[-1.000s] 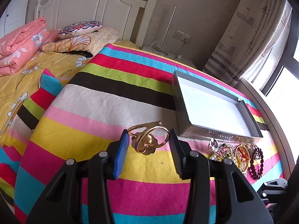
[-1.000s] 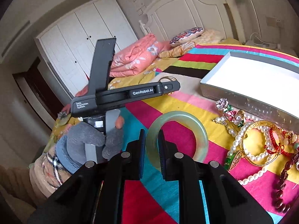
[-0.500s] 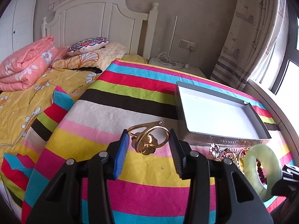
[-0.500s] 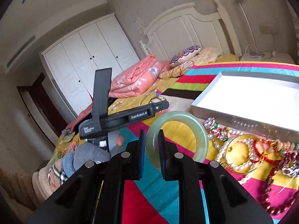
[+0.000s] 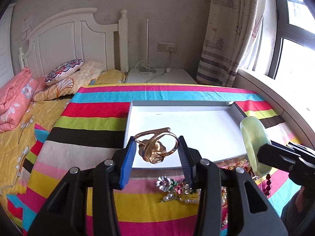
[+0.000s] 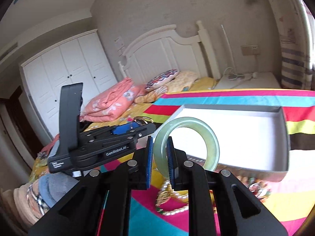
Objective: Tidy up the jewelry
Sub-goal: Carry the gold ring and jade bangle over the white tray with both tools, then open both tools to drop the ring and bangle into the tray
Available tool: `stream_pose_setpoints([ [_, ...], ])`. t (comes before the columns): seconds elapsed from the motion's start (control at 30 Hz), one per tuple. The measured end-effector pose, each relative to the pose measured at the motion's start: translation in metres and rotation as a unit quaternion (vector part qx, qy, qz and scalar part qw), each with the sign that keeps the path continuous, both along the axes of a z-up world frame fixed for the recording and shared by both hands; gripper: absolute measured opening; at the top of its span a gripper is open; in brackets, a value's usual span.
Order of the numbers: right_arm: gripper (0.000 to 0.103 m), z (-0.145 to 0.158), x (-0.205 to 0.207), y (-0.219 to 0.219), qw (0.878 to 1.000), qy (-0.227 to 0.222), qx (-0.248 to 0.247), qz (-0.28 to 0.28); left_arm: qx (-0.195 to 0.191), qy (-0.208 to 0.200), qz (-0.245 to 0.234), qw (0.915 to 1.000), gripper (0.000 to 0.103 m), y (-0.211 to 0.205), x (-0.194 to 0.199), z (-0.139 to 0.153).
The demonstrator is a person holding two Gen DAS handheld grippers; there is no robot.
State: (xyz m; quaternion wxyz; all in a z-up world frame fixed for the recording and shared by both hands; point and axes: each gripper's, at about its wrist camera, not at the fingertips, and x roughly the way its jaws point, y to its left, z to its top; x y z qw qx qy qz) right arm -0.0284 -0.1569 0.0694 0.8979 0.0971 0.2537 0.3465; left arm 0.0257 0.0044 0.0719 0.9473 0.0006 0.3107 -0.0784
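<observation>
My left gripper is shut on a gold bangle and holds it in the air over the near left edge of the white tray. My right gripper is shut on a pale green jade bangle and holds it above the tray's near edge. The jade bangle and right gripper also show at the right of the left wrist view. The left gripper shows in the right wrist view, left of the jade bangle.
A pile of loose jewelry, with a flower brooch and pearl strands, lies on the striped cloth in front of the tray. A bed with pink quilt is on the left, a nightstand behind, a window at right.
Both grippers have risen and moved forward toward the tray, each keeping its bangle. The gold bangle now hangs over the tray's edge and the jade bangle is nearer the tray.
</observation>
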Motion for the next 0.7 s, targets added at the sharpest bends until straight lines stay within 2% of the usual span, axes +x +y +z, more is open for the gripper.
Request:
stream_pose_setpoints([
  [0.1,0.016,-0.002,0.010,-0.010,1.000,0.006,-0.009,-0.023,0.001,0.013,-0.008,0.9999,0.043,-0.012,0.012,-0.005],
  [0.2,0.016,-0.004,0.024,-0.012,0.998,0.015,-0.043,-0.044,0.005,0.035,-0.013,0.9993,0.043,-0.022,0.029,-0.010],
  [0.37,0.016,-0.008,0.059,-0.011,0.992,0.057,-0.092,-0.070,0.024,0.092,-0.008,0.9955,0.043,-0.036,0.064,-0.022],
  [0.5,0.016,-0.021,0.098,-0.003,0.979,0.116,-0.140,-0.091,0.029,0.133,0.009,0.9907,0.043,-0.033,0.086,-0.035],
  [0.7,0.017,-0.035,0.120,0.008,0.971,0.139,-0.166,-0.098,0.023,0.167,0.030,0.9852,0.043,-0.020,0.106,-0.049],
])
